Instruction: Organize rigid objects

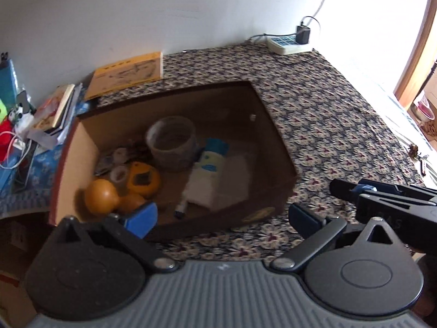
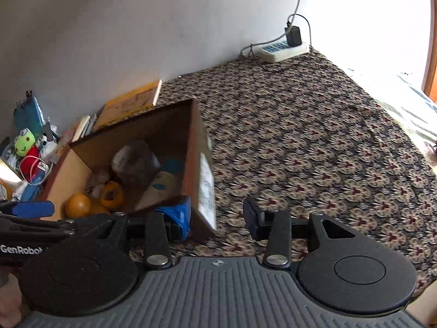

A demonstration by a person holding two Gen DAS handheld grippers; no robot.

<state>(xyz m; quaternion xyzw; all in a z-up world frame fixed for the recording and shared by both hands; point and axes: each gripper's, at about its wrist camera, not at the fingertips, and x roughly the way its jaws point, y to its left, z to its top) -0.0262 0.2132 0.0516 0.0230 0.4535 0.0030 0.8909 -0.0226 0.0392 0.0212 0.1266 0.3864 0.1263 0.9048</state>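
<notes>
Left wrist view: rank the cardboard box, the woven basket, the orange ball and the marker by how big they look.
Largest to smallest, as they look:
1. cardboard box
2. woven basket
3. orange ball
4. marker
The ball lies nearer the camera than the basket, so that gap may be understated. The picture is blurred.

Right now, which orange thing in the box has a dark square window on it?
The flat-topped orange piece in the cardboard box. The round orange ball beside it is smooth and plain.
</notes>
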